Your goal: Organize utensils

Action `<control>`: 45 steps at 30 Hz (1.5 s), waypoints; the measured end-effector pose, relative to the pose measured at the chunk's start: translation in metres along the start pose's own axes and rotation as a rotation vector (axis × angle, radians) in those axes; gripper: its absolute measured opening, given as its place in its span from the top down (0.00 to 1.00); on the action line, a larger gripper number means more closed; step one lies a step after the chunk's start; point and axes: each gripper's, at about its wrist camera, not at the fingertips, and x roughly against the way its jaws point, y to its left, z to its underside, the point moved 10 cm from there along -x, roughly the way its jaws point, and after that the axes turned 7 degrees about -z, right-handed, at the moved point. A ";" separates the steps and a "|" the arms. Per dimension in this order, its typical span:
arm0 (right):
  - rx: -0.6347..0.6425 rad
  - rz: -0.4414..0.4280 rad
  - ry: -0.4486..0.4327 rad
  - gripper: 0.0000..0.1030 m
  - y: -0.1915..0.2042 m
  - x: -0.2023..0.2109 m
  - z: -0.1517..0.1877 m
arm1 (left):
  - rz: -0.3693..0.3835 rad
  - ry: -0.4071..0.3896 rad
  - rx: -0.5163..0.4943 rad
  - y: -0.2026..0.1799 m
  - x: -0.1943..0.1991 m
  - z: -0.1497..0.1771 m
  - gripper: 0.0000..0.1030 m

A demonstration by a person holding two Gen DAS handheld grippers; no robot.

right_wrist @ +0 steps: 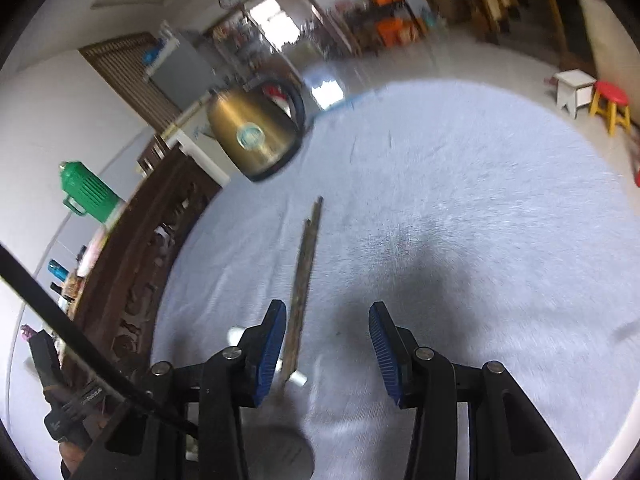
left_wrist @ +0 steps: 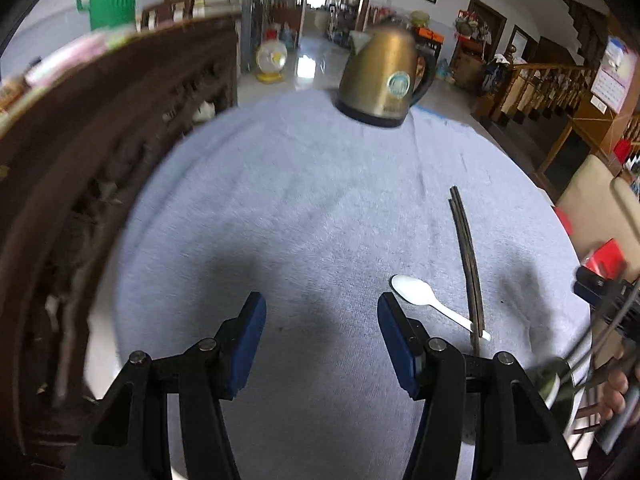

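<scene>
Both grippers are wide open and empty right now. The chopsticks (left_wrist: 466,264) lie on the worktop (left_wrist: 304,208) at about 2 o'clock from our left gripper (left_wrist: 322,344), crossing the white spoon (left_wrist: 428,300) handle. Our right gripper (right_wrist: 328,354) hangs right over them; we'd straddle both sticks mid-length before closing. The kettle (left_wrist: 382,80) sticker is too blurry to read.

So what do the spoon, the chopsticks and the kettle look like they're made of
The spoon looks like white plastic: smooth, opaque, faintly glossy, though glazed ceramic can't be ruled out. The chopsticks seem to be dark wood or bamboo, matte and streaked. The kettle appears to be brushed metal in a gold tone, with a black, likely plastic base and handle.
</scene>
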 end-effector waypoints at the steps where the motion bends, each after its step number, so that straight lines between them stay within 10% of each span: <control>1: 0.004 0.006 0.032 0.54 -0.005 -0.017 -0.007 | 0.012 0.012 0.001 -0.002 -0.006 -0.001 0.43; 10: -0.008 0.003 0.182 0.70 -0.015 -0.124 -0.058 | 0.162 0.170 -0.038 -0.055 -0.063 0.004 0.67; 22: 0.057 0.129 0.278 0.79 -0.009 -0.220 -0.098 | 0.235 0.306 -0.062 -0.113 -0.111 0.003 0.68; 35: 0.241 0.247 0.375 0.86 0.003 -0.222 -0.085 | 0.162 0.210 -0.161 -0.135 -0.139 -0.033 0.98; 45: 0.120 0.280 0.325 0.96 -0.047 -0.161 -0.090 | 0.158 0.210 -0.125 -0.097 -0.119 -0.038 0.97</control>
